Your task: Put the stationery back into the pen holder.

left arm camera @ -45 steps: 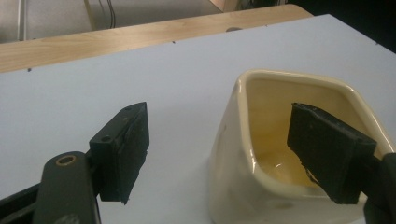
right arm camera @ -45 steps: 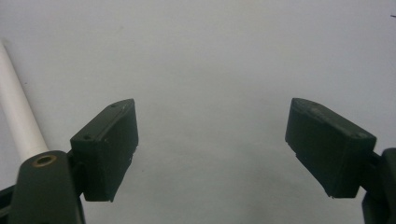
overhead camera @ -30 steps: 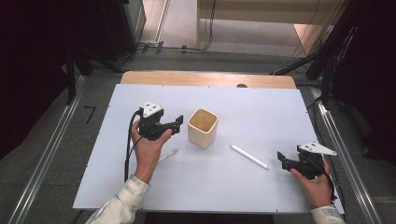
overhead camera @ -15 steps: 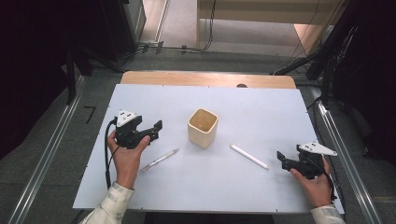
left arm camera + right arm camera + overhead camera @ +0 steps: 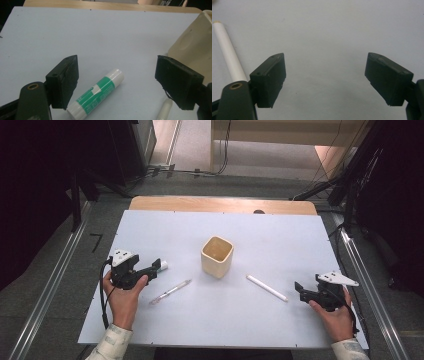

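I'm working in a lab-type recording bay: white table [image 5: 300,235] sitting between metal rails [image 5: 45,295], cables [image 5: 200,170] running across grey floor [image 5: 100,220], dark surroundings.

Both grippers are black: the left gripper [image 5: 156,266] trails a black cable, the right gripper [image 5: 299,287] carries a grey plate; sleeves are white.

No readable text for you here.
Your glue stick [image 5: 96,93] carries a green label, its print too blurred to read.
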A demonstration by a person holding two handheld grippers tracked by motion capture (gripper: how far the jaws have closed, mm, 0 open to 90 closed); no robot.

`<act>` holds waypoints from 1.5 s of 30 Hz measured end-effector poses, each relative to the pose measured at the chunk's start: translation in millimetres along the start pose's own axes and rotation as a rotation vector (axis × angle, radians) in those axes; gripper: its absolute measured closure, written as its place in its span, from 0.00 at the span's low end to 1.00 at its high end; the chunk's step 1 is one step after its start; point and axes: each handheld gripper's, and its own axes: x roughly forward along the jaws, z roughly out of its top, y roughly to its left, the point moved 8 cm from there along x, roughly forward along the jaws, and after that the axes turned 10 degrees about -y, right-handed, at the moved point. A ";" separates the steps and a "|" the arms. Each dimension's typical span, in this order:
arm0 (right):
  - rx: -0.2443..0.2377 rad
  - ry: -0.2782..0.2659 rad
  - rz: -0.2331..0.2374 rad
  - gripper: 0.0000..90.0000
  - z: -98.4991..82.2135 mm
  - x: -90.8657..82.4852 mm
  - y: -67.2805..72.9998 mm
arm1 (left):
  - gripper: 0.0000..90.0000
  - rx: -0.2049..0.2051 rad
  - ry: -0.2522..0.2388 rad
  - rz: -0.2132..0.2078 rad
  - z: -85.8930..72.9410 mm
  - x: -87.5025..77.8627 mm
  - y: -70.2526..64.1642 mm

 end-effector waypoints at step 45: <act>-0.006 0.015 -0.001 0.17 -3.3 1.6 1.0 | 0.22 0.053 0.092 -0.001 -31.9 24.2 30.6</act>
